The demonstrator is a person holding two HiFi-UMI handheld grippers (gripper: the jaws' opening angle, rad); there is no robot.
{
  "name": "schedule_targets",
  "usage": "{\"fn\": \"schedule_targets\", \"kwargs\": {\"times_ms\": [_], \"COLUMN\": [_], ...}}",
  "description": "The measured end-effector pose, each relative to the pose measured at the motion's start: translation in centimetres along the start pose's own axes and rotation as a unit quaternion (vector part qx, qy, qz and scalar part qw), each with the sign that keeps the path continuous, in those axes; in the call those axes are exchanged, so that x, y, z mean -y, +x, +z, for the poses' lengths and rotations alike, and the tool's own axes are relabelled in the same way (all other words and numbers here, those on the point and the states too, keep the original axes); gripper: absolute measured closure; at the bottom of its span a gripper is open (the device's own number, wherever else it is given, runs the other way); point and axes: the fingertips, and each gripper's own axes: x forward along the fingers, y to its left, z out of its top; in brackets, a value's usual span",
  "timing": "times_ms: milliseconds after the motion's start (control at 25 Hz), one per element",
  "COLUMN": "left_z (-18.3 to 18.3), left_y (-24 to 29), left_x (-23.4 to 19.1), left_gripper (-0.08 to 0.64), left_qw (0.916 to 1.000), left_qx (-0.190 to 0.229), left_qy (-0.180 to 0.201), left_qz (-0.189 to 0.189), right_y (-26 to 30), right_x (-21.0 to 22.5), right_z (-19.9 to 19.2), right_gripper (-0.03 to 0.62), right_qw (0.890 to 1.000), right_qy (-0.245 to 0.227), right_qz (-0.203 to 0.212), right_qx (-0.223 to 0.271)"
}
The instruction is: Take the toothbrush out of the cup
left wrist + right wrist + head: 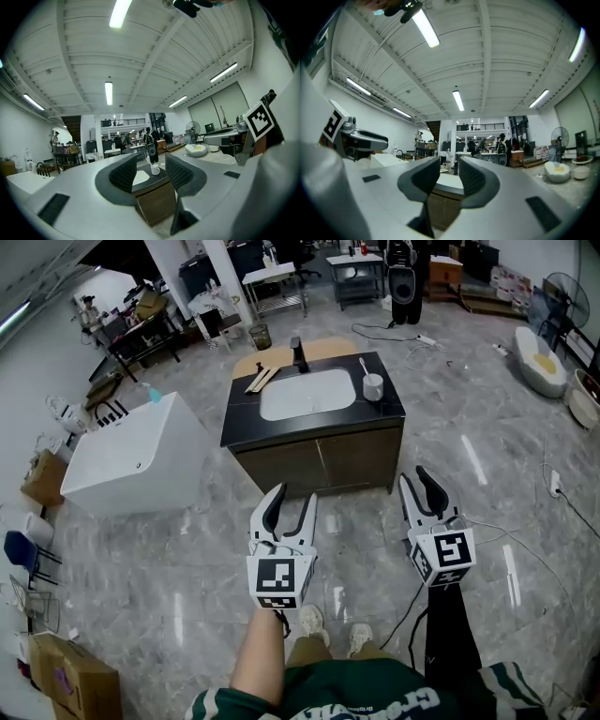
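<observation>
A white cup (pixel 373 386) with a toothbrush (pixel 364 366) standing in it sits at the right end of the black vanity top (pixel 384 409), beside the white sink basin (pixel 307 395). My left gripper (pixel 292 496) and right gripper (pixel 415 476) hover side by side over the floor in front of the vanity, well short of it. Both are open with nothing between the jaws. In the left gripper view the cup (pixel 155 169) and toothbrush (pixel 149 161) show small and far off between the pads of the left gripper (pixel 151 172). The right gripper (pixel 450 179) frames the vanity's front.
A black faucet (pixel 298 352) stands behind the basin, and wooden pieces (pixel 260 379) lie at the counter's left rear. A white bathtub (pixel 141 456) stands to the left, an oval tub (pixel 541 360) far right. A cable (pixel 525 540) crosses the floor on the right; cardboard boxes (pixel 80 681) sit lower left.
</observation>
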Motion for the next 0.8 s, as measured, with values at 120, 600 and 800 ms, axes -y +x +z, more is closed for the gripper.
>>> {"fn": "schedule_targets", "kwargs": {"times_ms": [120,600,800], "left_z": [0.3,0.0,0.2], "left_y": [1.2,14.1,20.6], "left_x": [-1.0,-5.3,-7.4], "left_gripper": [0.376,0.364,0.362], "left_qw": [1.0,0.9983,0.9965], "left_qx": [0.005,0.022,0.032], "left_qy": [0.001,0.0,-0.004], "left_qz": [-0.001,-0.054,-0.077], "right_y": [1.4,13.3,19.0], "right_x": [0.2,3.4,5.3], "right_z": [0.6,0.7,1.0], "right_gripper": [0.46,0.456,0.451], "right_qw": [1.0,1.0,0.999], "right_qy": [-0.007,0.012,0.022], "right_qz": [-0.003,-0.022,-0.032], "right_qx": [0.005,0.012,0.018]}}
